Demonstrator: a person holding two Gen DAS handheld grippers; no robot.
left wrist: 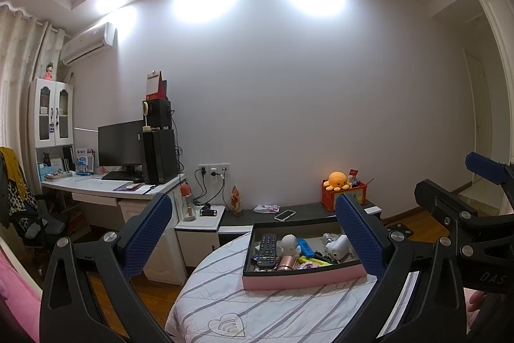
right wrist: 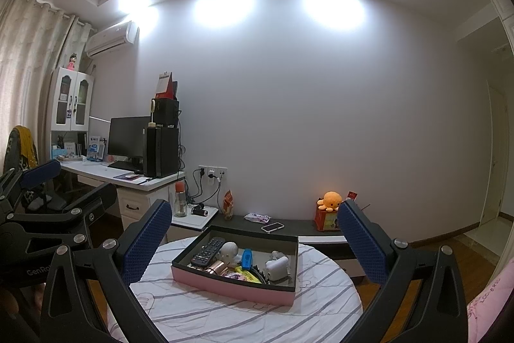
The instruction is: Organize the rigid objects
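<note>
A pink-sided tray with a dark inside (left wrist: 302,280) (right wrist: 231,290) rests on a striped bedcover. In it lie a black remote (left wrist: 267,249) (right wrist: 208,251), a white figurine (left wrist: 290,245) (right wrist: 229,250), a blue item (left wrist: 305,247) (right wrist: 246,257), a copper cylinder (left wrist: 286,262) (right wrist: 216,267), a yellow item (left wrist: 314,261) (right wrist: 247,275) and a white device (left wrist: 337,247) (right wrist: 277,267). My left gripper (left wrist: 253,235) is open, held back from the tray with nothing between its blue pads. My right gripper (right wrist: 253,241) is open too, likewise held short of the tray.
A low dark shelf (left wrist: 308,209) behind the bed holds a phone (left wrist: 284,214), a packet and an orange plush on a red box (left wrist: 337,182). A desk with monitor and computer tower (left wrist: 159,156) stands at left. A wood floor surrounds the bed.
</note>
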